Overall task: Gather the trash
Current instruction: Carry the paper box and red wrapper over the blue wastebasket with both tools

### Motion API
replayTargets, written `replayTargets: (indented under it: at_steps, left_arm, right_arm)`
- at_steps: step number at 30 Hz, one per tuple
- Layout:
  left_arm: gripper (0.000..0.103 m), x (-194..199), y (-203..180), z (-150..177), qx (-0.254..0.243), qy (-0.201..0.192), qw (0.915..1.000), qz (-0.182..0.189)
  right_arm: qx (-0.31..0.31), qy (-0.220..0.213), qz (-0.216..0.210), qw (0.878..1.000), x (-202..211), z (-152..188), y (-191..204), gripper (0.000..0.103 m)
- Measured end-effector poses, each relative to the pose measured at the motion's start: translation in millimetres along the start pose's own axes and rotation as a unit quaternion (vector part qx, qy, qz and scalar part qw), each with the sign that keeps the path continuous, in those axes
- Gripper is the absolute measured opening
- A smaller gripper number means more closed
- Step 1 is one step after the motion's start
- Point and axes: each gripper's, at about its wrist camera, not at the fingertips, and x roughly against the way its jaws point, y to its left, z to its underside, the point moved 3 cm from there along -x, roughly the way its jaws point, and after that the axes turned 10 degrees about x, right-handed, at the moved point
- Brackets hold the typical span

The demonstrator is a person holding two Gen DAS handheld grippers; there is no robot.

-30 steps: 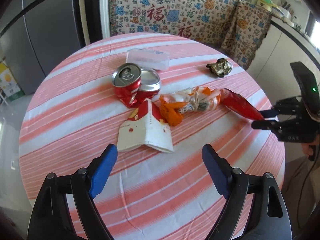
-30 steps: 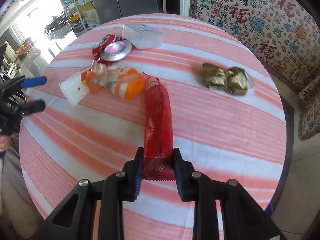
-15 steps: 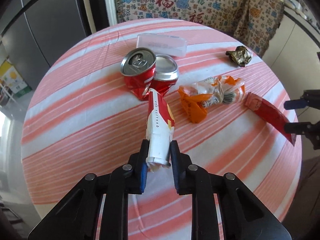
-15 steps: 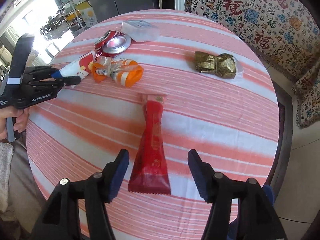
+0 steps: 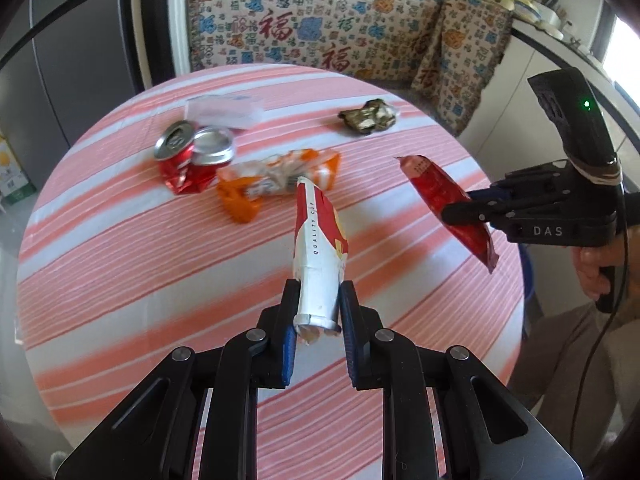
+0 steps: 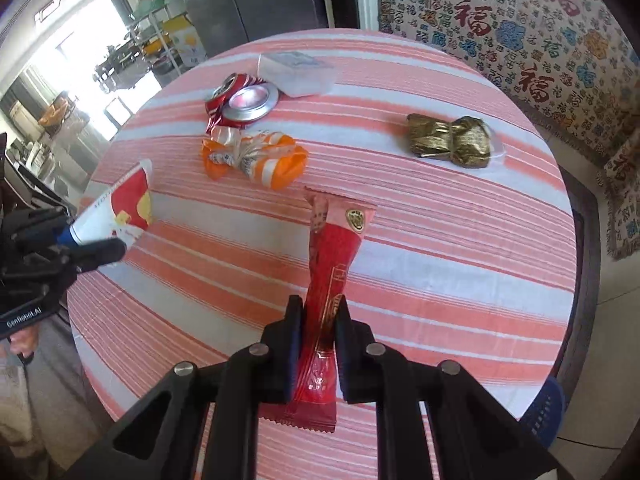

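Note:
My left gripper is shut on the narrow end of a flattened red-and-white paper cup, held off the table. My right gripper is shut on a long red snack wrapper, which hangs lifted above the striped cloth. Each gripper shows in the other's view: the right one with its wrapper, the left one with the cup. On the table lie two crushed red cans, an orange wrapper, a gold foil wrapper and a clear plastic box.
The round table wears a pink-and-white striped cloth. A patterned fabric cover hangs behind it, with a grey fridge at the left. Something blue sits on the floor past the table's near right edge. A hand holds the right gripper's handle.
My left gripper closed on the paper cup and lifted it off the table. My right gripper let go of the red wrapper, opened wide, then shut on it again and raised it.

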Motion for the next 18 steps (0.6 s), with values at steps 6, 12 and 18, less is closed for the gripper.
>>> replayTargets:
  at_steps: [6,12,18]
  left_arm:
    - [0.019,-21,-69,-12,-0.025,0.004,0.9991,0.033]
    - [0.019,-41,-152,-21,-0.065,0.012,0.9953,0.07]
    - [0.019,-72,-240,-22,-0.106,0.034,0.9877,0.11]
  right_arm:
    - [-0.051,-0.038,0.005,0.998,40,33,-40,0.014]
    - [-0.121,-0.059,0.036,0.99,81,92,-105,0.013]
    - [-0.211,-0.051,0.101,0.971,107,170,-186,0.013]
